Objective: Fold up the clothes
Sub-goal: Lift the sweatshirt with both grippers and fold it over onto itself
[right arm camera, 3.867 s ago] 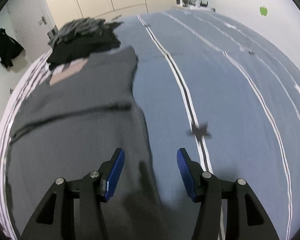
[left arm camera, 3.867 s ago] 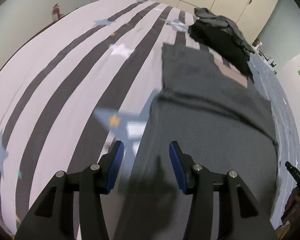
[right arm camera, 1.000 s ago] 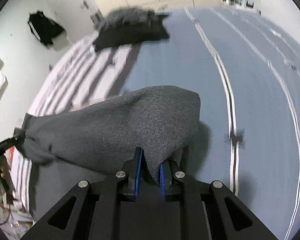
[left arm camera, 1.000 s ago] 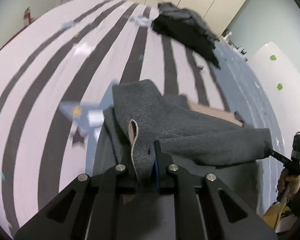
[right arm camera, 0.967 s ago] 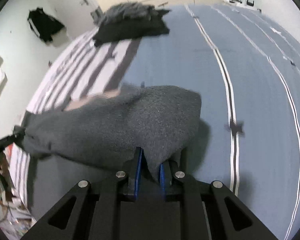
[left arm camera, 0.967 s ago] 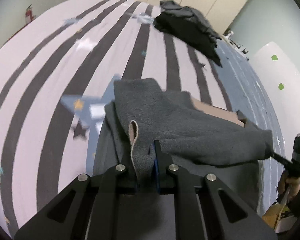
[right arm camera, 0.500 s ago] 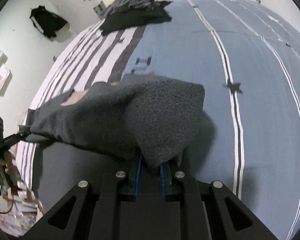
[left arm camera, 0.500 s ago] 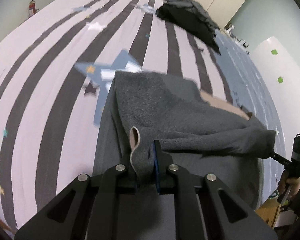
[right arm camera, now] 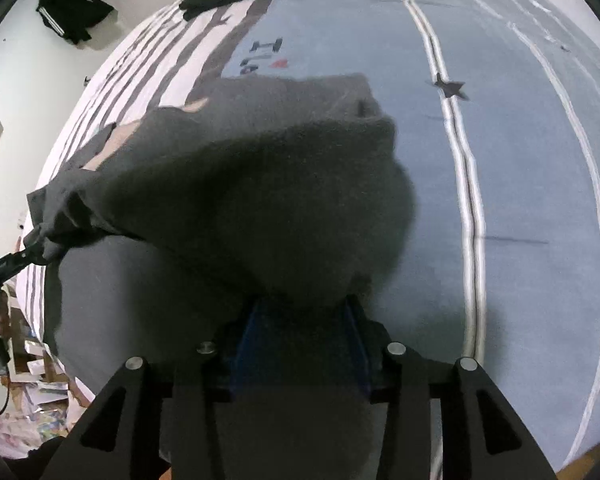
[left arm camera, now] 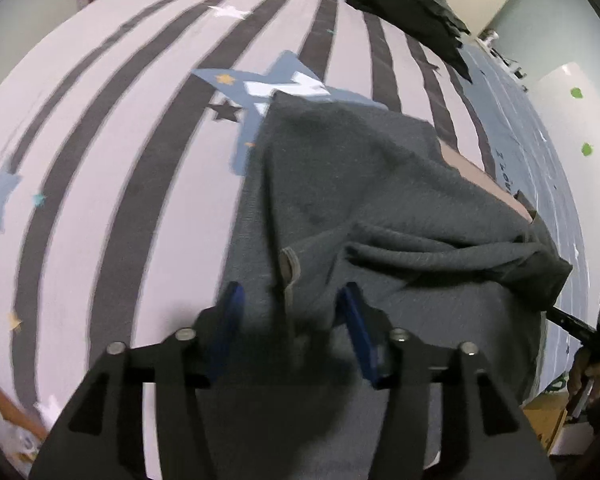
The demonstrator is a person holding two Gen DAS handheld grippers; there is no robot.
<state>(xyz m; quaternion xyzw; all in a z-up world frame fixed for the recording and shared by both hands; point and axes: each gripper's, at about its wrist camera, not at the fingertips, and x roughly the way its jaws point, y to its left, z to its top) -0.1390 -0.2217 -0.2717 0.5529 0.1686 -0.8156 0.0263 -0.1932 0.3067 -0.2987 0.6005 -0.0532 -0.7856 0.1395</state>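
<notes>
A grey garment (left arm camera: 360, 184) lies on the bed (left arm camera: 112, 128), doubled over on itself so its upper layer sits bunched on the lower one, with a pinkish patch (left arm camera: 484, 176) showing along its far edge. It straddles the line where the striped sheet meets the blue one (right arm camera: 532, 160). The left gripper (left arm camera: 290, 312) points steeply down over the near left corner; its jaws are opening, blue pads standing clear on either side of a raised fold of hem that no longer looks pinched. The right gripper (right arm camera: 302, 316) hangs over the opposite corner, its jaws also opening, with grey cloth draped across and between them; how much of it the pads touch I cannot tell, since the fabric covers their tips. A heap of dark clothes (left arm camera: 408, 4) lies well away at the far end of the bed.
</notes>
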